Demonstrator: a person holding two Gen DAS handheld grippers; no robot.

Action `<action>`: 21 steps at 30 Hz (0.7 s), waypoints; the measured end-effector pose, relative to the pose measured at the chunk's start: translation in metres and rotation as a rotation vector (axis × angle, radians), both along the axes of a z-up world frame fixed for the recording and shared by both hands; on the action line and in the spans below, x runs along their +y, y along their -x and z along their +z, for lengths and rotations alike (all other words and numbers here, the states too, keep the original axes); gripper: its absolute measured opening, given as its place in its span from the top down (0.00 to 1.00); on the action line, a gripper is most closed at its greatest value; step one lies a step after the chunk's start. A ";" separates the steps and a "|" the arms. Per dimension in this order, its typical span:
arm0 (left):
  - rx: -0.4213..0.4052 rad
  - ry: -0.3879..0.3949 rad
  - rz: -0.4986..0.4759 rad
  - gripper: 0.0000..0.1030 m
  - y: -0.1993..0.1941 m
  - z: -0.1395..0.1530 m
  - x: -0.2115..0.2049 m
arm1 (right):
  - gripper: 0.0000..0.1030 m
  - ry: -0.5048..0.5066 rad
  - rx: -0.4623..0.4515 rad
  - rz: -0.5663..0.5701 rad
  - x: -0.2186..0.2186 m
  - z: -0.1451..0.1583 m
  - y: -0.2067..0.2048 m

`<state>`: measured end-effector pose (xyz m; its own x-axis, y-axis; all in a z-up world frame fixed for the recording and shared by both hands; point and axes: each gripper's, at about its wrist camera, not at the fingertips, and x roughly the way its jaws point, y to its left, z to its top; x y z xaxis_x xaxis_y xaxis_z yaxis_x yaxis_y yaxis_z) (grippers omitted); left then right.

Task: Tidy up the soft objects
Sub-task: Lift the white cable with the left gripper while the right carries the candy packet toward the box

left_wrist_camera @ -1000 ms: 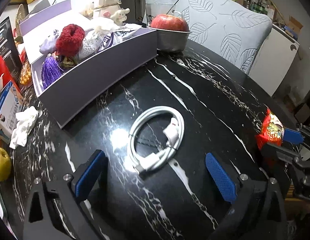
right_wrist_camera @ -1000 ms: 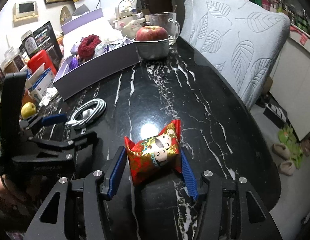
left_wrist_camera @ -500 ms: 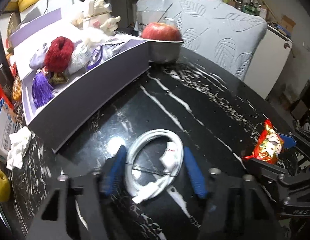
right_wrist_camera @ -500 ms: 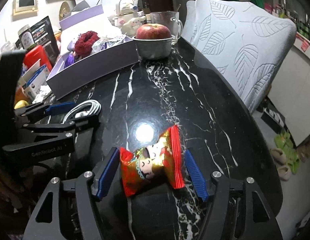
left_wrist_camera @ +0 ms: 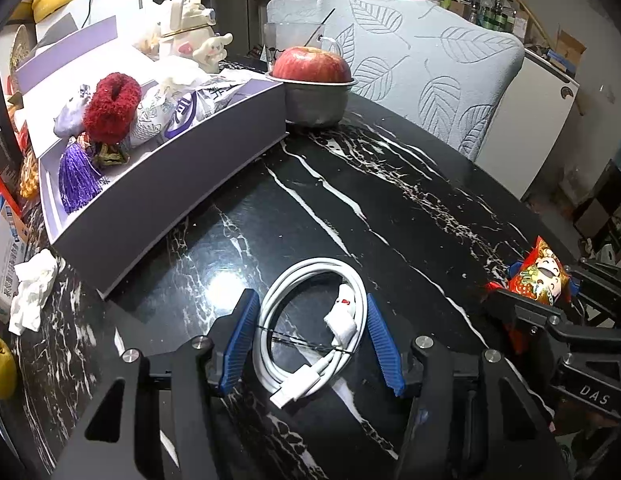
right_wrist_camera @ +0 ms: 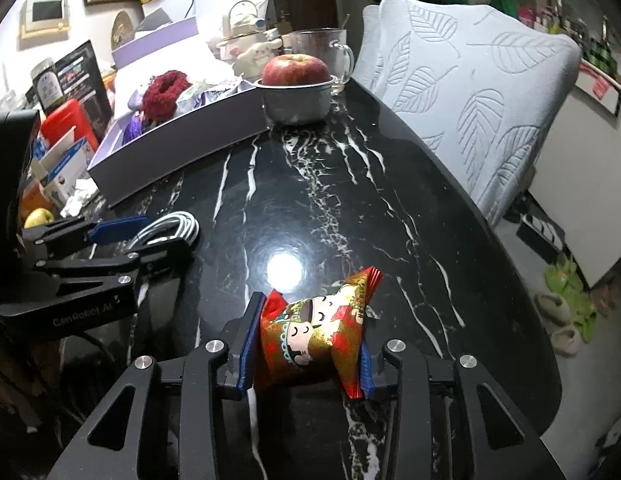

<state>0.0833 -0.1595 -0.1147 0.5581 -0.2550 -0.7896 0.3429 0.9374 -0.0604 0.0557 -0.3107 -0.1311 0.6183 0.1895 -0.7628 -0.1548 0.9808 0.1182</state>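
A coiled white charging cable (left_wrist_camera: 318, 266) lies on the black marble table (left_wrist_camera: 390, 200). My left gripper (left_wrist_camera: 310, 298) has a blue pad against each side of the coil, shut on it. In the right wrist view the same gripper (right_wrist_camera: 122, 232) shows at the left with the cable (right_wrist_camera: 170, 226). A red and gold stuffed pouch (right_wrist_camera: 334, 312) with a cartoon face is squeezed between the pads of my right gripper (right_wrist_camera: 308, 340), which is shut on it. The pouch (left_wrist_camera: 540, 276) also shows at the far right of the left wrist view. The purple box (left_wrist_camera: 170, 184) behind holds a red scrunchie (left_wrist_camera: 112, 106), a purple tassel (left_wrist_camera: 76, 180) and soft packets.
A red apple (left_wrist_camera: 312, 66) sits in a metal bowl (left_wrist_camera: 316, 100) beside the box, a glass mug (right_wrist_camera: 322, 52) behind it. A leaf-patterned cushioned chair (left_wrist_camera: 430, 76) stands along the table's far edge. Crumpled tissue (left_wrist_camera: 32, 292) and a yellow fruit (left_wrist_camera: 0, 368) lie at the left.
The left jaws went from wide apart to closed against the cable coil. The right jaws widened briefly, then closed on the pouch, which has turned a little between them.
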 end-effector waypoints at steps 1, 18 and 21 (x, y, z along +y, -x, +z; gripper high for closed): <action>-0.002 0.005 -0.001 0.47 0.002 0.001 0.000 | 0.63 -0.001 -0.001 -0.003 0.000 0.001 0.002; -0.098 0.033 0.008 0.47 0.046 0.041 0.022 | 0.63 -0.036 -0.062 0.042 0.024 0.027 0.040; -0.121 0.039 0.023 0.47 0.055 0.050 0.030 | 0.63 -0.051 -0.073 0.063 0.034 0.031 0.046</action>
<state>0.0279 -0.1292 -0.0644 0.6550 -0.2701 -0.7057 0.3286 0.9428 -0.0558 0.0098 -0.2766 -0.0998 0.6579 0.2667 -0.7043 -0.2256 0.9620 0.1536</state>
